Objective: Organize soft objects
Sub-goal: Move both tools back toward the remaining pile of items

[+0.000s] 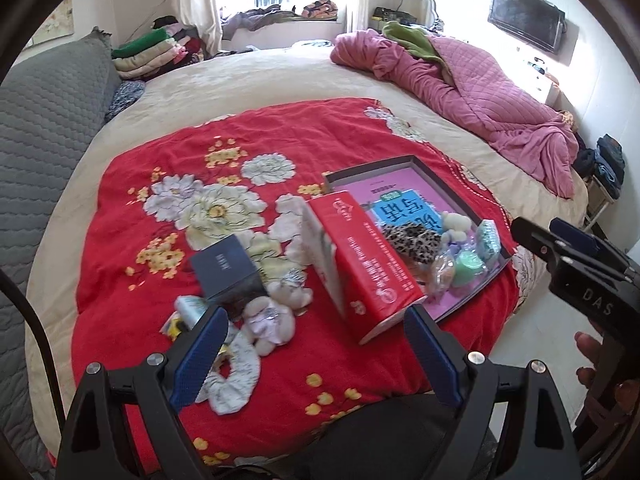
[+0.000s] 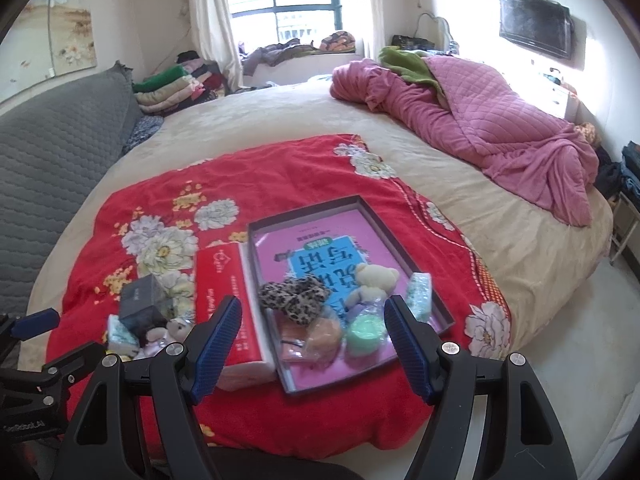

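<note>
A shallow dark tray (image 2: 408, 240) with a pink book cover inside lies on a red flowered blanket (image 2: 280, 168). In it are a leopard scrunchie (image 2: 294, 300), a cream teddy (image 2: 374, 280), an orange soft piece (image 2: 324, 334), a green round piece (image 2: 366, 334) and a teal packet (image 2: 420, 290). Left of the tray stands a red tissue pack (image 1: 364, 260). Beyond it lie small plush bears (image 1: 272, 314), a white scrunchie (image 1: 236, 376) and a dark box (image 1: 226, 272). My left gripper (image 1: 316, 356) is open above the blanket's near edge. My right gripper (image 2: 314, 348) is open over the tray's near end.
A pink quilt (image 2: 500, 120) is bunched on the bed's right side. A grey padded headboard (image 2: 52, 144) runs along the left. Folded clothes (image 2: 172, 88) are stacked at the far left corner. A TV (image 2: 534, 26) hangs on the right wall.
</note>
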`<state>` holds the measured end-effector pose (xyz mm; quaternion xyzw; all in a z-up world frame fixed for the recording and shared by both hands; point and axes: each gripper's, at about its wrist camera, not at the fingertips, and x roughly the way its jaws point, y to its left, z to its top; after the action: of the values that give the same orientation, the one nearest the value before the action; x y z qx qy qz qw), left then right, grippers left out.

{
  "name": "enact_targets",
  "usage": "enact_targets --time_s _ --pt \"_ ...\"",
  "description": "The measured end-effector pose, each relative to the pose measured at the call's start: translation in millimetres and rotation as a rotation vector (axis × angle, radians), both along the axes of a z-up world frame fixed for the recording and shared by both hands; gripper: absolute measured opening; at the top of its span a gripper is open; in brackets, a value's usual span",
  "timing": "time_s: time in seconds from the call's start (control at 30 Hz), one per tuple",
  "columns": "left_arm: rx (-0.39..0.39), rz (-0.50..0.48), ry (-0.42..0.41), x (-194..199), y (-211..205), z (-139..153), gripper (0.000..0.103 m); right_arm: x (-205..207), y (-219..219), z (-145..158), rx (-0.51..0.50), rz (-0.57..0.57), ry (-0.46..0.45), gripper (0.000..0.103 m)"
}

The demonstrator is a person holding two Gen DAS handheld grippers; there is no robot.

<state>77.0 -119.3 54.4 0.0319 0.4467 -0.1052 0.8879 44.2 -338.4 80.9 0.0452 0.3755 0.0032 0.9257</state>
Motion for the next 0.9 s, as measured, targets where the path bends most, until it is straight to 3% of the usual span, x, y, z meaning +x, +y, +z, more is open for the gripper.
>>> enact_targets --time_s 0.53,0.9 --pt "-0.003 0.120 0.043 -9.5 63.9 -23.1 0.089 1.3 80.2 -10.4 -0.046 0.208 0.016 0.075" --pt "-0.027 0.248 0.065 -5.2 133.0 -35.3 0.089 3.1 127.1 -27.9 -0.077 0.323 0.045 0.075"
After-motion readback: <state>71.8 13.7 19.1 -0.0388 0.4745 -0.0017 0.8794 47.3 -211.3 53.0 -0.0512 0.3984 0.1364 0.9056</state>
